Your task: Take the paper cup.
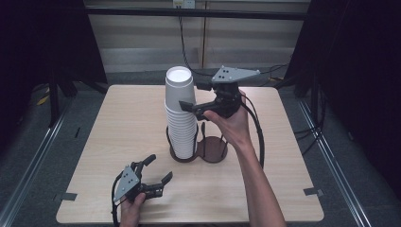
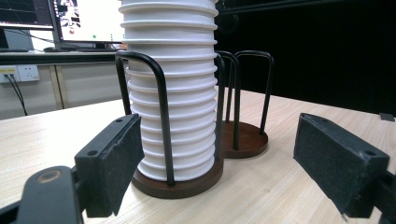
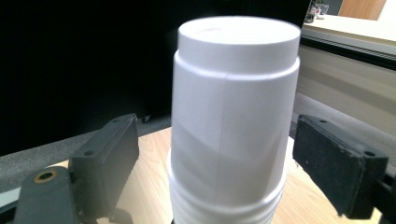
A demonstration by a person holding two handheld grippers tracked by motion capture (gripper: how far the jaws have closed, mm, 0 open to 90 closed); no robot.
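Left tongs (image 1: 158, 170) apart, empty, near the table edge (image 1: 189, 221); right tongs (image 3: 215, 158) apart, flanking the cup stack (image 3: 233, 116).

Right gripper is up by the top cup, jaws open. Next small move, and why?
Probably close the right gripper on the top cup: its open jaws flank that cup without touching, and the cup sits upside down atop the stack in the holder.

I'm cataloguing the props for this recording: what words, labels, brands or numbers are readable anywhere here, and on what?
No text can be read.
Tall stack of white paper cups: plain, no print.
Dark round double cup holder with black wire hoops: no label.
Computer screens behind the light wooden table: some content, too small and blurred to read.
Black jaw pads: no markings.
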